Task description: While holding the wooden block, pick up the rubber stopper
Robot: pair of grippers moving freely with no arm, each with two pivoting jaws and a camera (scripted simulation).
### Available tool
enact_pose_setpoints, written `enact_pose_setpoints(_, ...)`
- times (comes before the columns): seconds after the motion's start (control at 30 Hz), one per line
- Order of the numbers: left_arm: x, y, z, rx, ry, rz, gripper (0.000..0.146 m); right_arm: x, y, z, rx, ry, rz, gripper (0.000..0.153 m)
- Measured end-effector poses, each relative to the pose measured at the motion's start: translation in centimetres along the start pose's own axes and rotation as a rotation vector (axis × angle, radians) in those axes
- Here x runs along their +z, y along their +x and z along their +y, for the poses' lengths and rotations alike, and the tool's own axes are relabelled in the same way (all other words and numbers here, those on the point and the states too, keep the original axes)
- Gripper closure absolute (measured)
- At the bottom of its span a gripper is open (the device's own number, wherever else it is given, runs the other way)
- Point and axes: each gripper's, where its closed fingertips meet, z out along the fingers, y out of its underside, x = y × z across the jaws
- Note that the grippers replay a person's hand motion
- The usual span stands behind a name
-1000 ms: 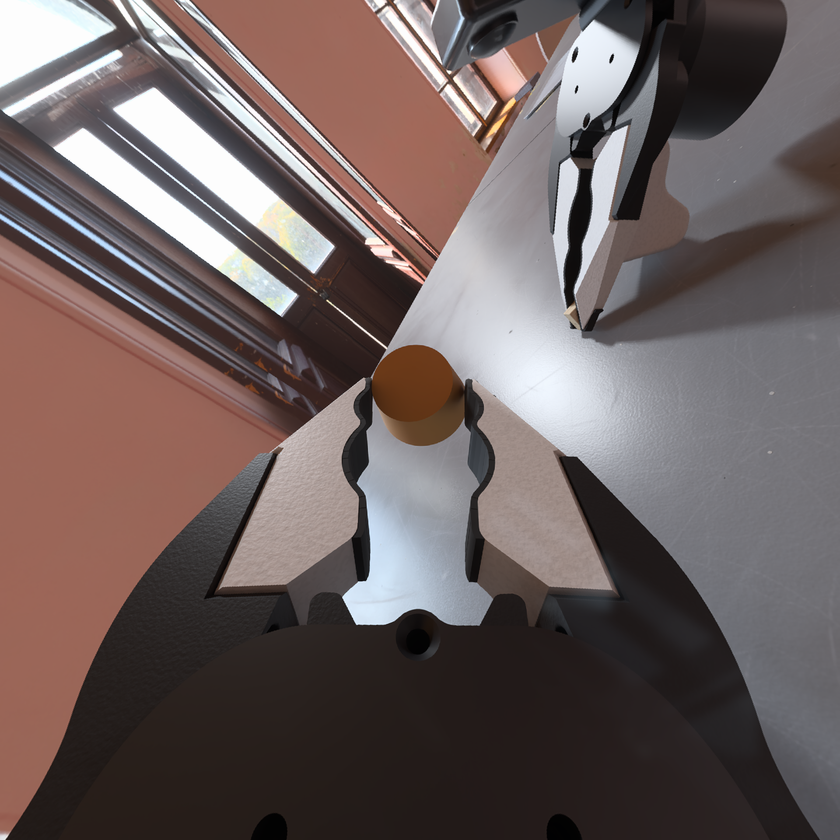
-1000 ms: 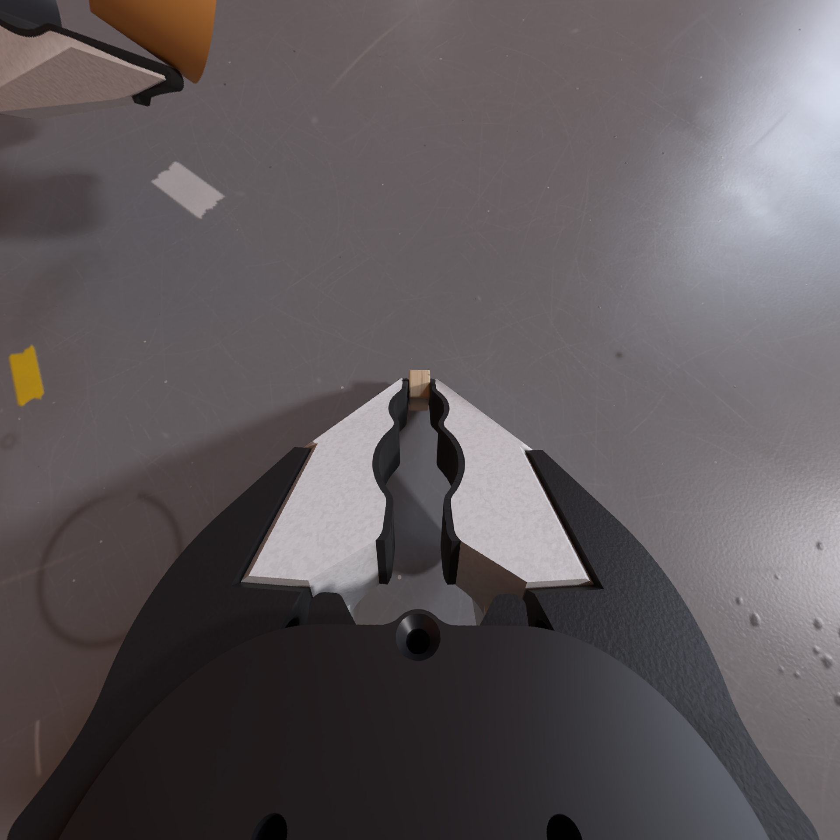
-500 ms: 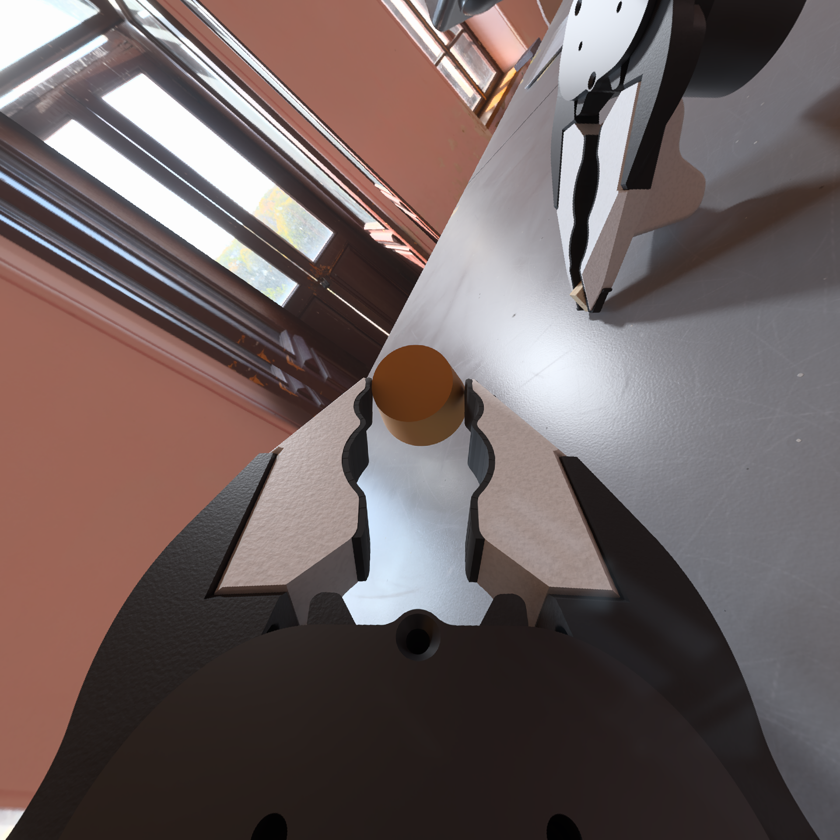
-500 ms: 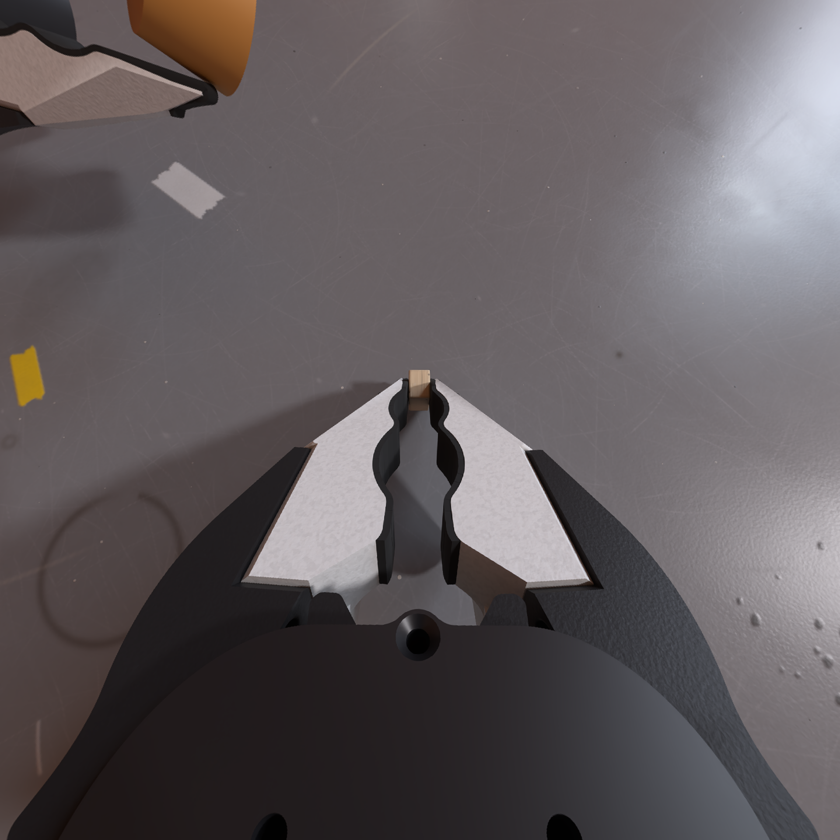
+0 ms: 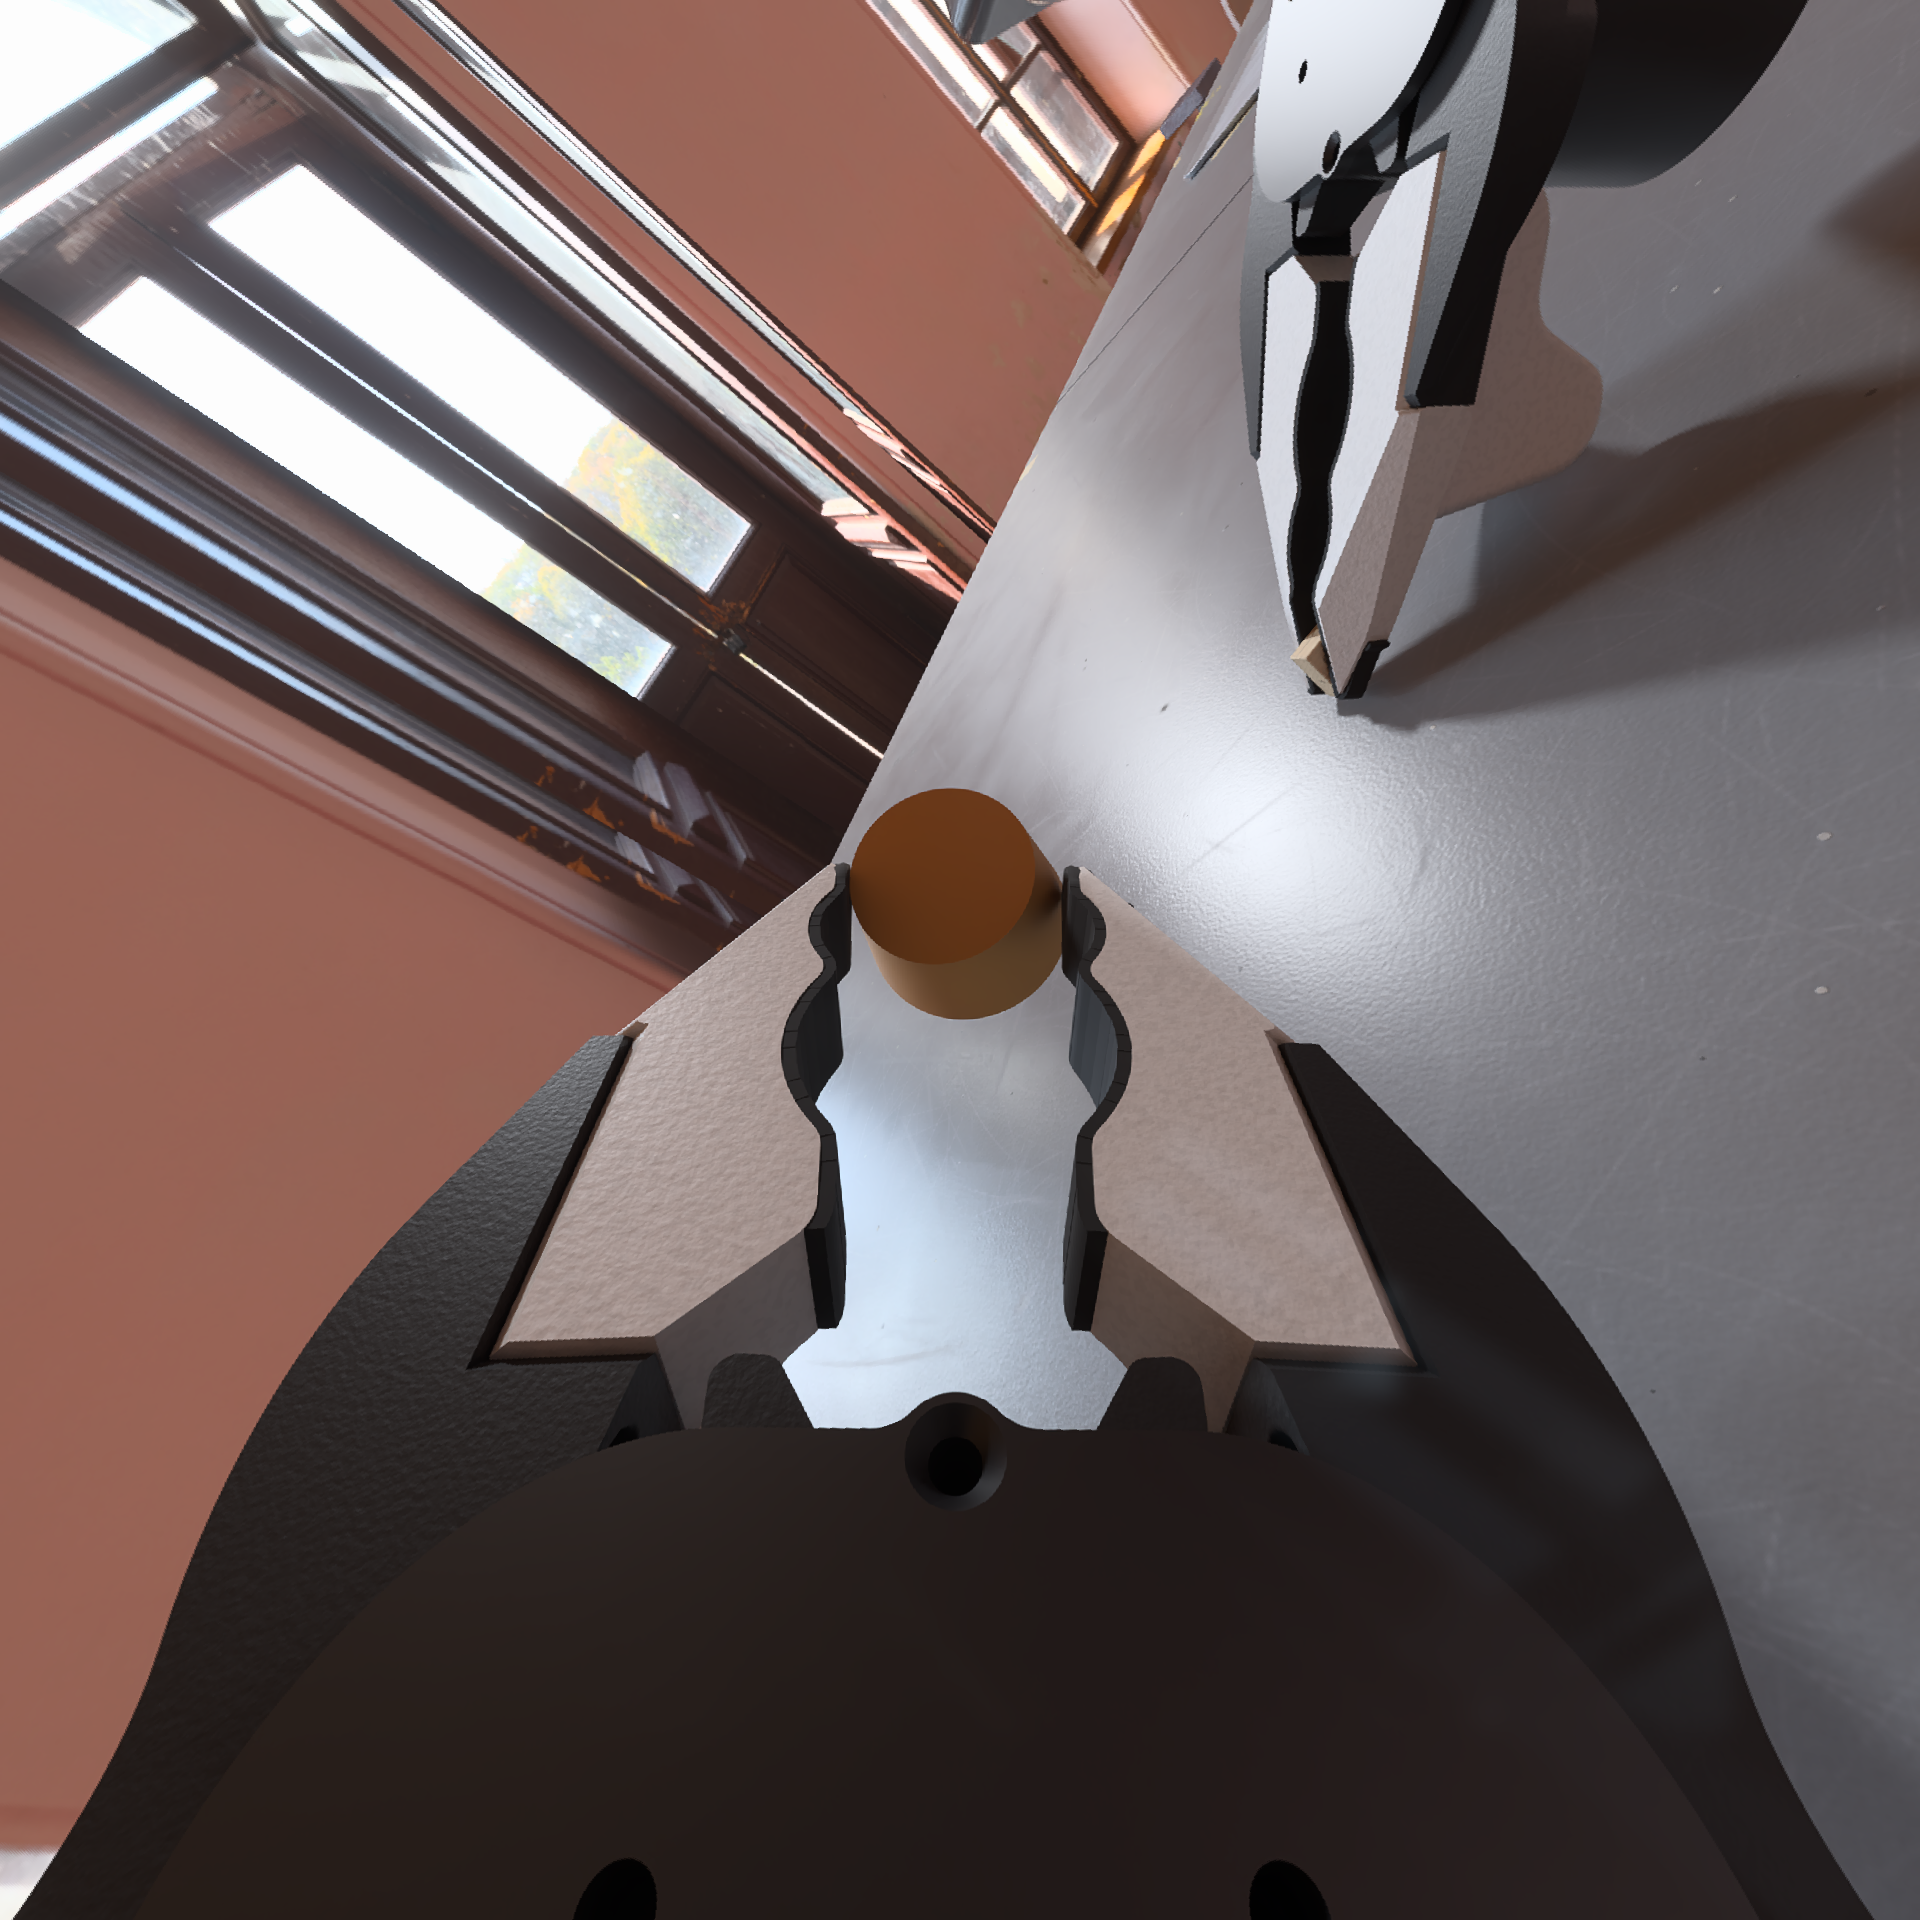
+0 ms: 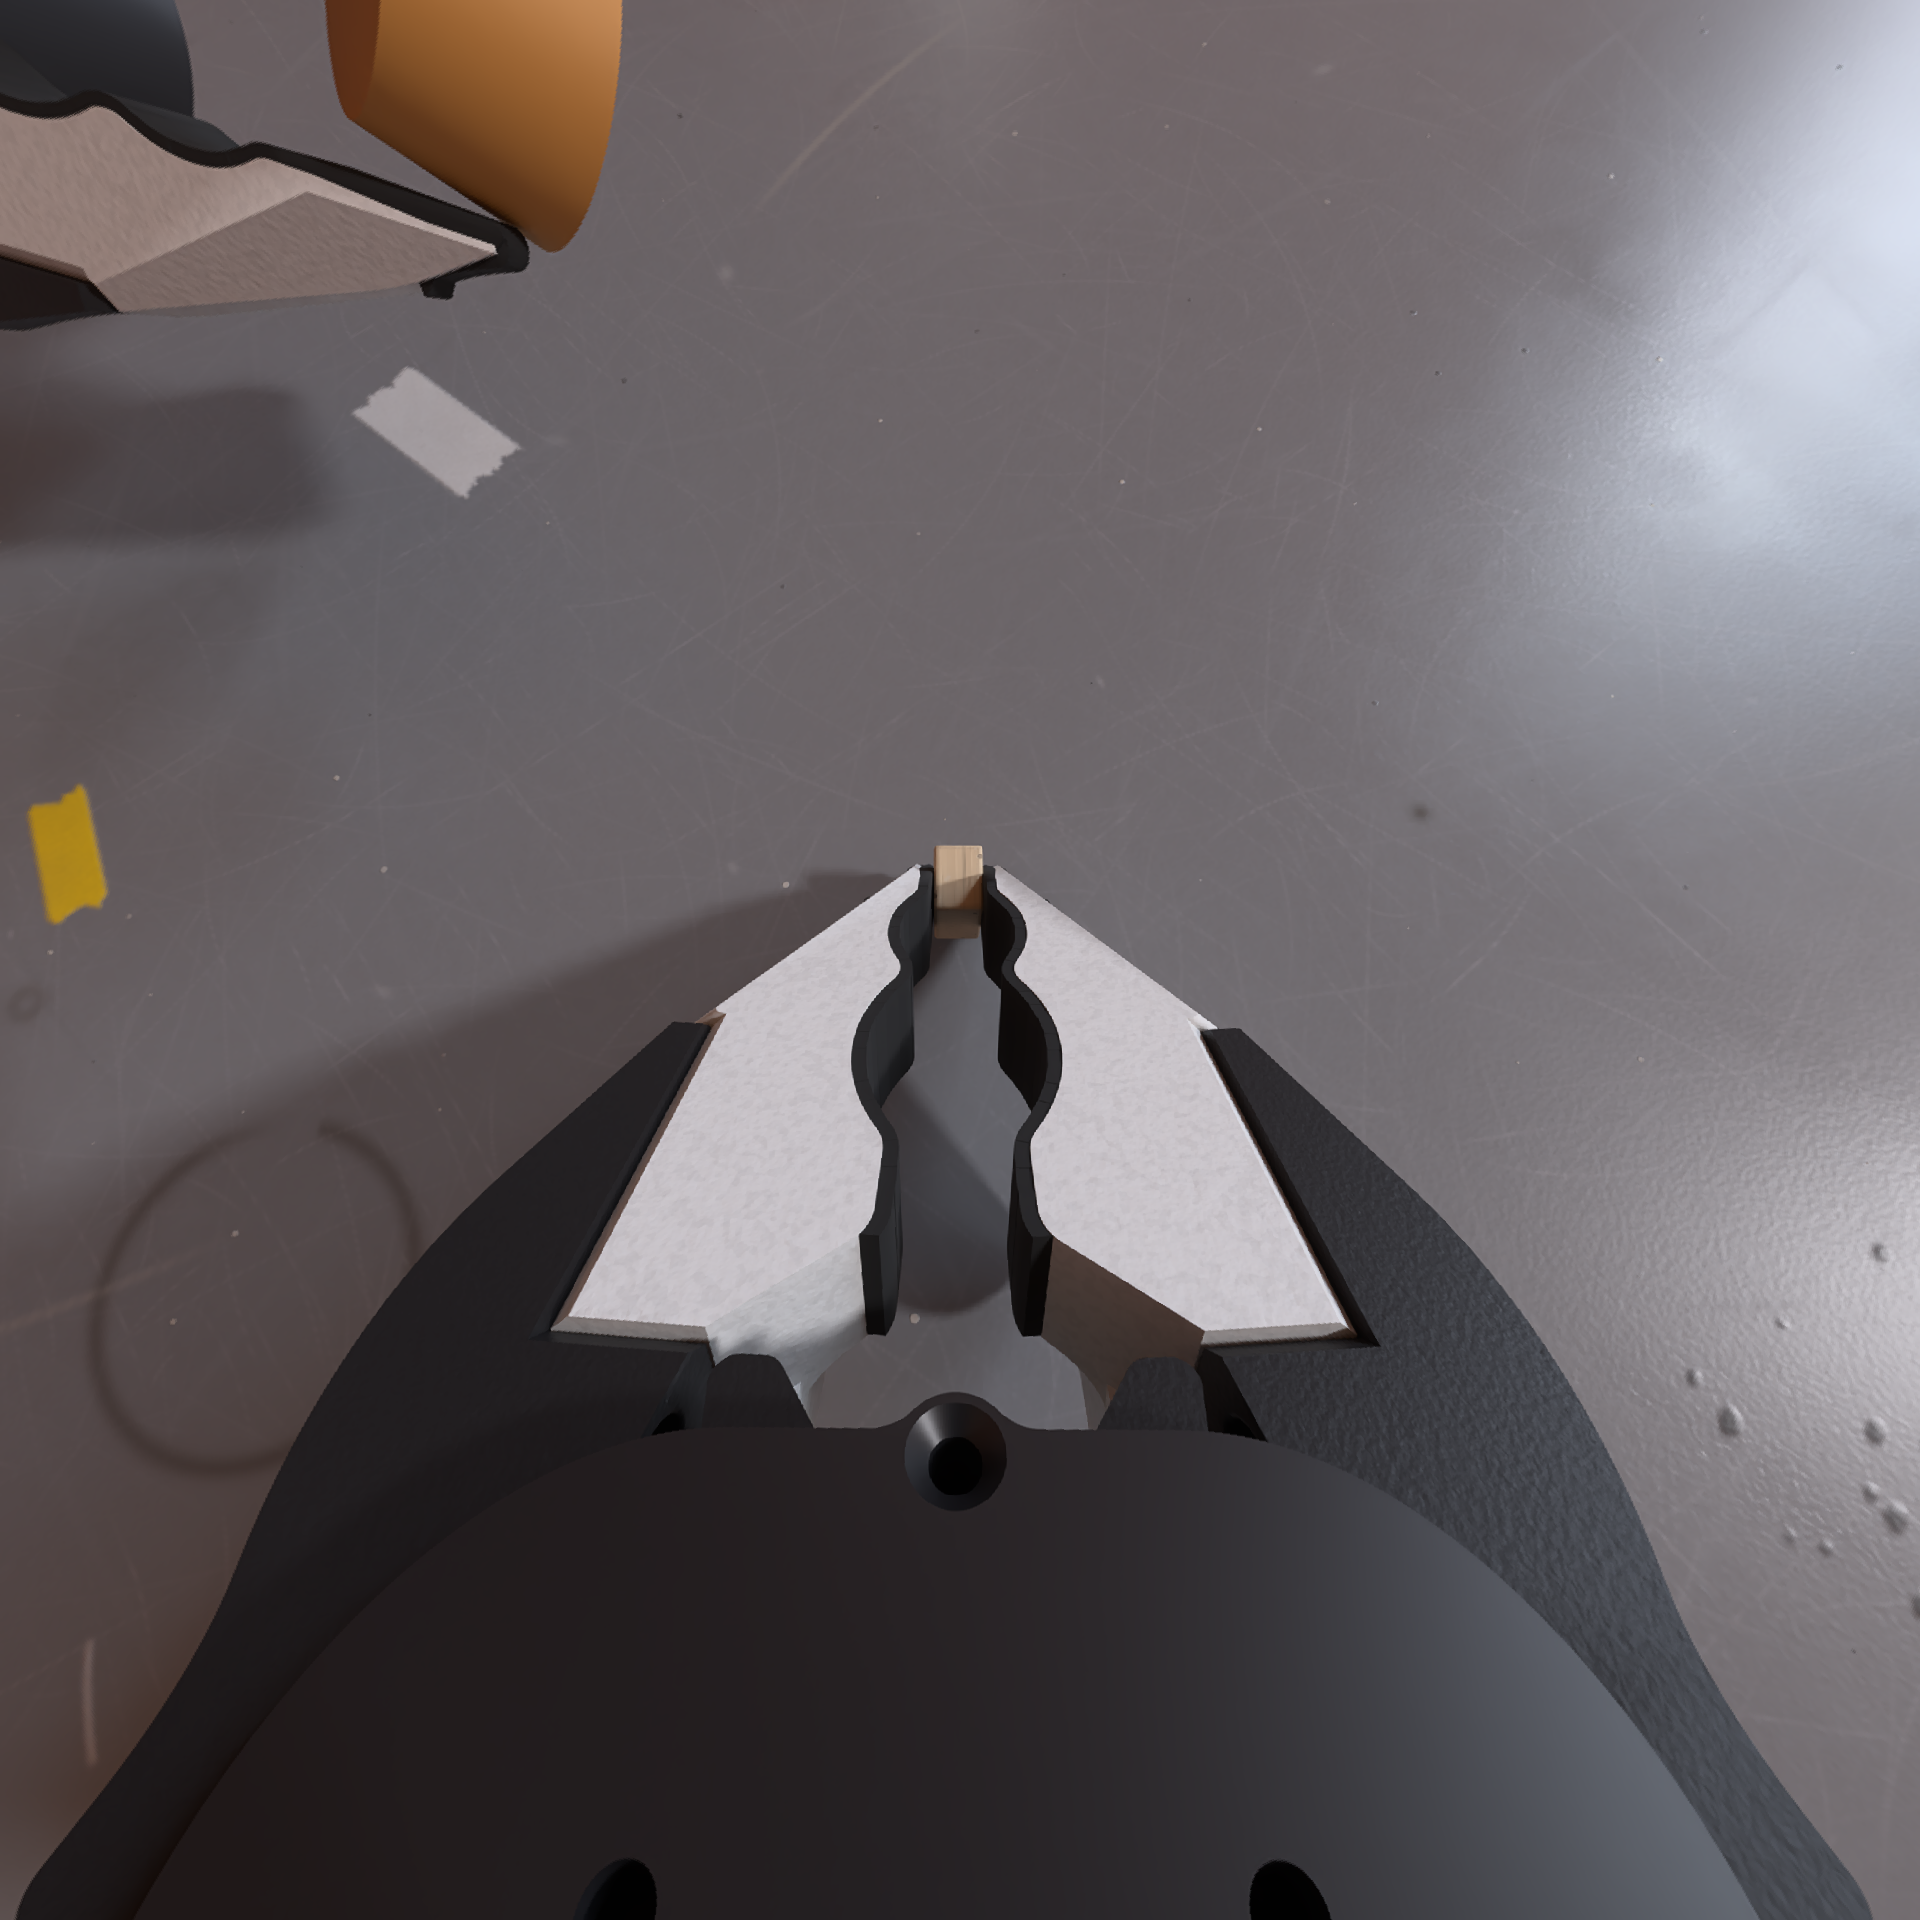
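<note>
My left gripper [image 5: 956,914] squeezes the orange rubber stopper [image 5: 951,914] at its tips | my right gripper [image 6: 958,904] pinches the tiny wooden block [image 6: 957,881] | both above the grey table [image 6: 1351,623] | I think: lift slow, keep both 2 grips tight.

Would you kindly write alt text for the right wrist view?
The right gripper pinches a small wooden block at its fingertips above a grey table. At upper left, the left gripper holds an orange stopper; white tape and yellow tape lie on the table.
</note>
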Motion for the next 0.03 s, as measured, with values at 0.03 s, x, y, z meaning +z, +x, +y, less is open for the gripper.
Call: enact_pose_setpoints(0.03,-0.01,-0.01,0.01,0.0,-0.001,-0.001,0.106,0.0,0.02,0.0,-0.001,0.0,0.004,0.145)
